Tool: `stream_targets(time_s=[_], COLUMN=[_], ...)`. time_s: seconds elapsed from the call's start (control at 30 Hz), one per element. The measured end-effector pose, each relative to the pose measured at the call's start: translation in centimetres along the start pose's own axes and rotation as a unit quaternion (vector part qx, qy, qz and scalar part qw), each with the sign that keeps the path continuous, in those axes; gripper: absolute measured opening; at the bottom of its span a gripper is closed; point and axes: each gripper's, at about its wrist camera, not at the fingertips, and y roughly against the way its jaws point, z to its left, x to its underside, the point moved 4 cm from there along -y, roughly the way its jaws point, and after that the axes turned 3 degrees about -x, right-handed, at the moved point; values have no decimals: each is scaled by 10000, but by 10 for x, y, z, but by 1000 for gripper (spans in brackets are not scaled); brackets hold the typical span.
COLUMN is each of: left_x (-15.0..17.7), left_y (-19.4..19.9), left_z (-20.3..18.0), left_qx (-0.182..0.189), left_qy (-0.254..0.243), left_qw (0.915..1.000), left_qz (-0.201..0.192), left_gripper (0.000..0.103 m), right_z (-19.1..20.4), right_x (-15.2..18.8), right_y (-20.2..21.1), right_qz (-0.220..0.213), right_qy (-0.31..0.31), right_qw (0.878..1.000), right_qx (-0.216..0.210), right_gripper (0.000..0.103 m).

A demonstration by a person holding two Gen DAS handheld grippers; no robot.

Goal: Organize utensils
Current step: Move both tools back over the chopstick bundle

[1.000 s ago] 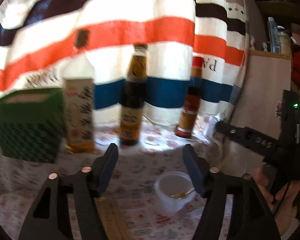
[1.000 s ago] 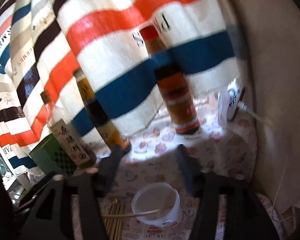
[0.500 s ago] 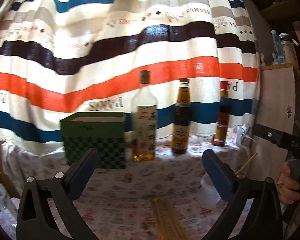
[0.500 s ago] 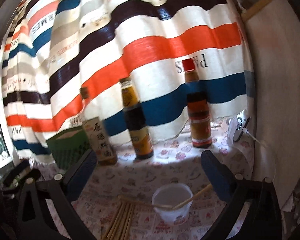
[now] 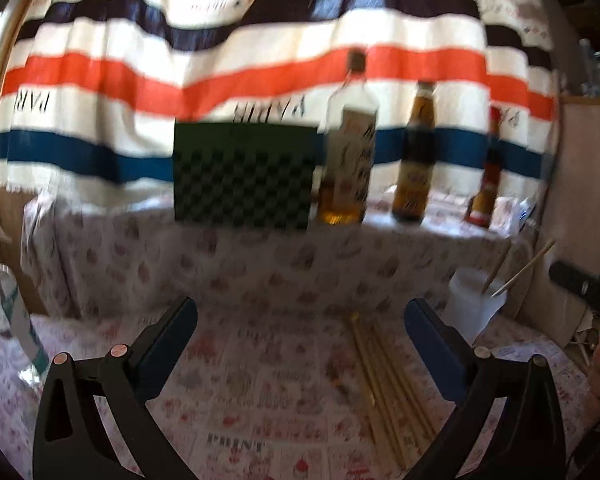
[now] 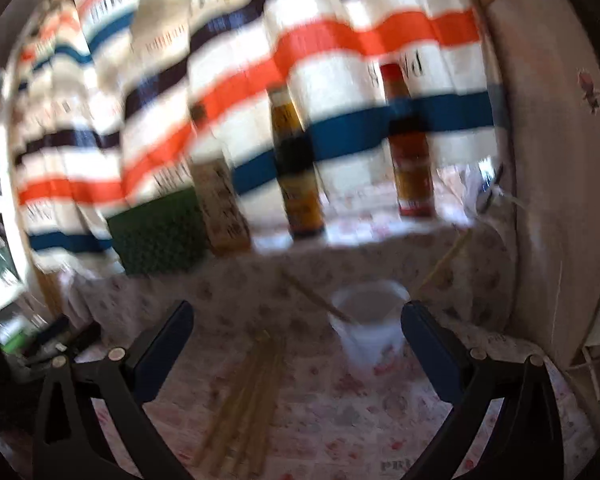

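Note:
Several wooden chopsticks lie in a bundle on the patterned tablecloth; they also show in the right wrist view. A white plastic cup at the right holds two chopsticks; in the right wrist view the cup has chopsticks leaning out both sides. My left gripper is open and empty, above the cloth left of the bundle. My right gripper is open and empty, with bundle and cup ahead between its fingers.
A green checkered box, an oil bottle, a dark sauce bottle and a red-capped bottle stand along the striped curtain at the back. A clear bottle stands at the left edge. A beige panel is at the right.
Both grippers have pulled back from the bottles and opened wide. The chopstick bundle and the cup now lie farther ahead in both views.

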Motion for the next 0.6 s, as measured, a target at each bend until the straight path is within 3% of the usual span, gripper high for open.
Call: stream_targets(time_s=[0.07,0.17,0.43,0.6], left_x=[6,13,31,43], left_y=[-6,-15,-43,-55], left_z=[2,4,6,6], left_qx=[-56,-102,-25,-368], left_qy=[92,152,176,125], left_qw=[9998,9993,9951,9904], left_qz=[185,338,973,1327], left_gripper=[103,103,103,103], right_z=[-3,-13,-20,-21], right_x=[10,20,34,36], right_y=[-14,-30,-42,-45], right_qz=[270,531,753,848], right_qy=[45,-67,-48,-64], right_qw=[9996,9964,9943,9933], right_qx=[82,652,750,784], right_gripper=[103,103,103,103])
